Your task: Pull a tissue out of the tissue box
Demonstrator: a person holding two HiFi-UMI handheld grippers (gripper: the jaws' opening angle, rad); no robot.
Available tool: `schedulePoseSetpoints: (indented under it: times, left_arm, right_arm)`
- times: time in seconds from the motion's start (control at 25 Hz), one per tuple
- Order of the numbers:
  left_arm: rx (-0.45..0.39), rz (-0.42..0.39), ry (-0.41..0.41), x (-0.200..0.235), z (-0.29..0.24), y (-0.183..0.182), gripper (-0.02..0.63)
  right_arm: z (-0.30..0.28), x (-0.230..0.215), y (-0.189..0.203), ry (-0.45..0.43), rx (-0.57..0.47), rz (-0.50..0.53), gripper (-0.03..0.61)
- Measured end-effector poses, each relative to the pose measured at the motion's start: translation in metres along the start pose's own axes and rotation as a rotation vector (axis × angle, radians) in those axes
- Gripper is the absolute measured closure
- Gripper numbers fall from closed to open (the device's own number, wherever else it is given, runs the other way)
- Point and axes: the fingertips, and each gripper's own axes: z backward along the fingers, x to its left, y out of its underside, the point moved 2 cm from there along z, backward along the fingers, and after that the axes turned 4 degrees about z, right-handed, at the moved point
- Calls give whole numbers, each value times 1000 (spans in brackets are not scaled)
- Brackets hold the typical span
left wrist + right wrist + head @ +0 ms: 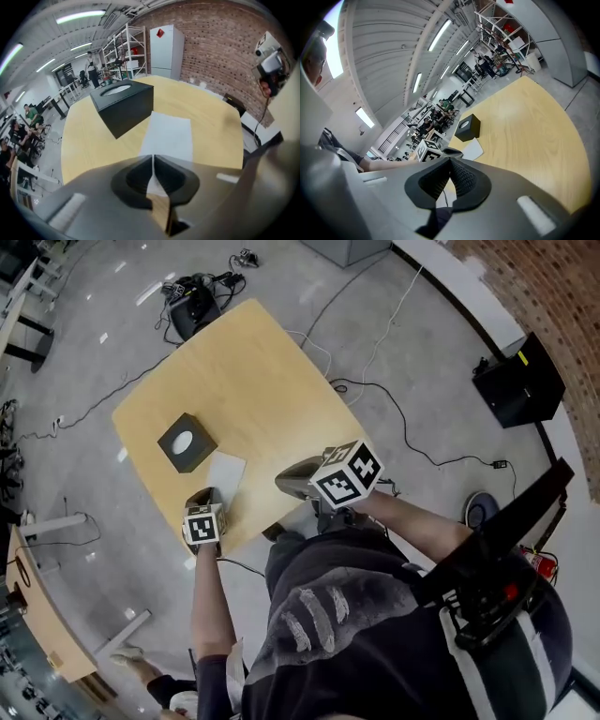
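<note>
My left hand-held gripper [153, 158] points steeply down at the near part of the wooden worktop [253, 371]. Its jaws are closed, with the tips together right over the near edge of a white tissue [169, 136]. White shows through the slit lower down between the jaws, with wood below that, and I cannot tell whether the tips have caught the sheet or only sit above it. The tissue lies flat on the worktop, just beside the black tissue box [187, 442] on the side toward me, one corner close against the box. The box stands upright toward the worktop's left edge, the oval opening in its top showing pale. My right hand-held gripper [450, 161] hangs over the near edge of the worktop, well to the right of the tissue and tilted only slightly down. Its ribbed pads are pressed together with nothing between them. In the right gripper view the left gripper's marker cube [427, 151] shows just this side of the tissue.
</note>
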Motion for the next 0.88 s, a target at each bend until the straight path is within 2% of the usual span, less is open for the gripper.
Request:
schedulePoseSetpoints:
  times: [0.16,0.28,0.4,0.56,0.6,0.76,0.88]
  left_arm:
    - [-21,-91,68,-3,-9,-4,601]
    - [-85,-182,132,-20,-18,-26,603]
    - [-62,-221,164,-9,-18,-24,598]
    - [-112,-166,187,10,2,-30,477]
    - [-128,-154,181,12,8,-32,463]
    - [-170,-126,134,18,32,-35,449]
    - [-262,10,148,30,54,-38,437]
  right_arm:
    - [9,1,7,12,-8,-9,581]
    - [29,-8,13,24,-21,-10,581]
    - [22,-11,13,28,-18,-18,581]
    - [8,-7,10,27,-15,-24,581]
    - [7,-6,8,22,-14,-20,581]
    - [-3,3,2,-14,-6,2,581]
    - [-11,13,-5,-47,-13,18,581]
